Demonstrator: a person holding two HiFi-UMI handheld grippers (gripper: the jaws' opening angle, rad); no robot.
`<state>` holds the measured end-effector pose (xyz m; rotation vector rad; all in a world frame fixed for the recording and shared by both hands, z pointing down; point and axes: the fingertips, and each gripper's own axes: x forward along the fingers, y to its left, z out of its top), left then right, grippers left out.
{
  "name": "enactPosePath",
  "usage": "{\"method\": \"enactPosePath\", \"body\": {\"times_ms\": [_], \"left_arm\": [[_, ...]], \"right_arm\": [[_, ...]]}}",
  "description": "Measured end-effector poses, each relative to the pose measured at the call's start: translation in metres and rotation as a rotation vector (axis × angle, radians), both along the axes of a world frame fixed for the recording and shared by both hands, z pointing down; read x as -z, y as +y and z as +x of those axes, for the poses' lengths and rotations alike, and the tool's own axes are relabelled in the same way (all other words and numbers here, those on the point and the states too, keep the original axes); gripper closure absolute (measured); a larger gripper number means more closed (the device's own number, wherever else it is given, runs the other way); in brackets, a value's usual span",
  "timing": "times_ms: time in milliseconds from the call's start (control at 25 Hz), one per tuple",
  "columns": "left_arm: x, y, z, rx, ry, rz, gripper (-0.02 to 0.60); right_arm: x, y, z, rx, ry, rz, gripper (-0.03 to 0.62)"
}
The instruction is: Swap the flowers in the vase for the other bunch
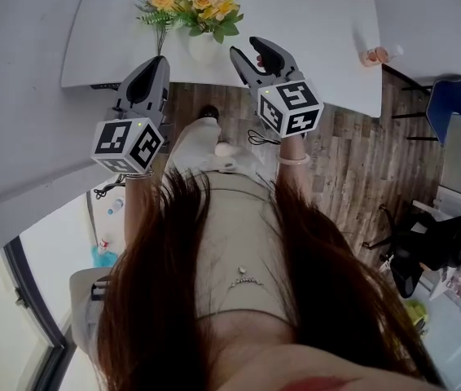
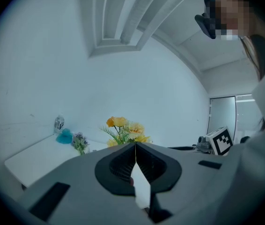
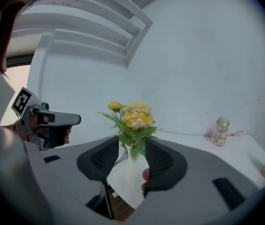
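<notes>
1. The left gripper's fingers are pressed together with nothing between them. The right gripper's fingers stand apart and clamp nothing. The vase shows through their gap but sits well beyond them.
2. In the head view both grippers, left and right, hang in the air at the near edge of the desk. Both point toward the vase and neither touches it.
3. The vase stands upright near that edge with the yellow-and-orange bunch in it, its heads spreading wide above the narrow mouth.
4. The other bunch, small and purplish, is farther back on the desk, just beside a teal thing. It is too small to tell whether it lies flat or stands in something.
5. The scene fits two stages. Either the yellow bunch is the one due to come out, or it is the one now in place with the purplish bunch set aside. The raised grippers suit an approach as well as a withdrawal.
6. Because of that, no single next move can be named. Any contact with the vase would likely call for care, since it looks top-heavy under the broad blooms.
</notes>
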<state>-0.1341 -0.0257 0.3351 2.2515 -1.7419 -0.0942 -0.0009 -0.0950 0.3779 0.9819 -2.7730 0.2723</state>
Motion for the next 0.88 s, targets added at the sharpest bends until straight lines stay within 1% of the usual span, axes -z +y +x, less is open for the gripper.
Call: {"method": "enactPosePath", "body": {"times_ms": [120, 320, 600, 880], "left_arm": [[0.004, 0.011, 0.008, -0.006, -0.002, 0.005, 0.575], [0.008, 0.031, 0.022, -0.01, -0.005, 0.008, 0.575], [0.016, 0.053, 0.036, 0.002, -0.012, 0.015, 0.575], [0.02, 0.062, 0.044, -0.009, -0.023, 0.014, 0.575]], "right_arm": [[0.005, 0.009, 0.009, -0.02, -0.008, 0.015, 0.424], [0.013, 0.026, 0.021, -0.035, -0.024, 0.028, 0.449], [0.026, 0.042, 0.036, -0.057, -0.054, 0.048, 0.491], [0.036, 0.048, 0.042, -0.077, -0.064, 0.079, 0.522]]}}
